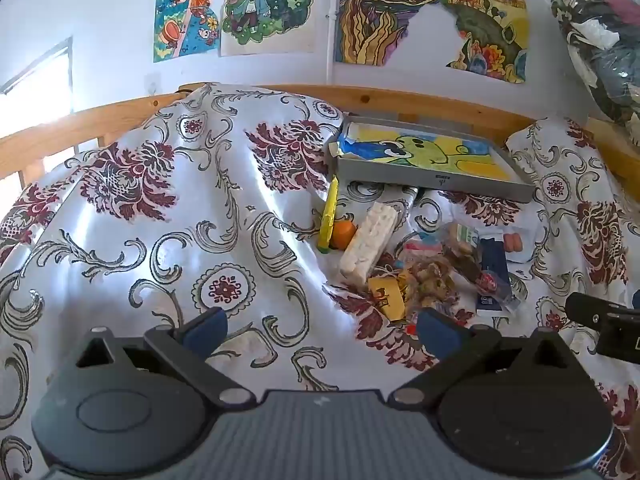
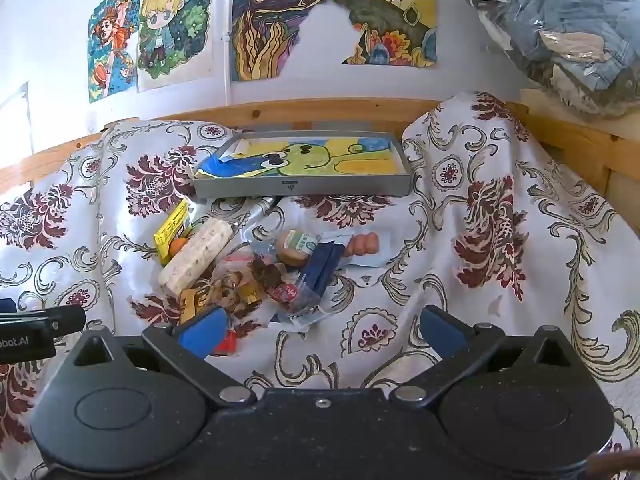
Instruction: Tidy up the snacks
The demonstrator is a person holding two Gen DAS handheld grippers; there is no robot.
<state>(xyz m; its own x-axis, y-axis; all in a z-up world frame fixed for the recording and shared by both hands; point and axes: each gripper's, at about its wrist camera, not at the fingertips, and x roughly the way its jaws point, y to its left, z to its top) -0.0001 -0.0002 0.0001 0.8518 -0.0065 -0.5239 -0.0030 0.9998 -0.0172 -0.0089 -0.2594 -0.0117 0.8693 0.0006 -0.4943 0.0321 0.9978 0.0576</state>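
Note:
A heap of wrapped snacks [image 1: 424, 268] [image 2: 256, 268] lies on the patterned bedcover: a long white rice-cracker bar [image 1: 370, 242] [image 2: 196, 254], a yellow packet [image 1: 328, 216] [image 2: 173, 228], an orange fruit [image 1: 343, 234], a dark blue sachet [image 1: 494, 272] [image 2: 322, 264] and small sausages [image 2: 362, 243]. Behind the heap sits a grey tray [image 1: 436, 176] [image 2: 304, 189] lined with a cartoon picture. My left gripper [image 1: 322, 324] is open, low and left of the heap. My right gripper [image 2: 322, 328] is open just in front of the heap, its left fingertip [image 2: 204, 332] at the heap's near edge.
A wooden bed rail [image 1: 400, 98] [image 2: 320, 110] runs behind the tray under a wall of coloured drawings. A bag of clothes [image 2: 560, 24] sits at the upper right. The bedcover rises in humps on the left [image 1: 160, 168] and right [image 2: 480, 184].

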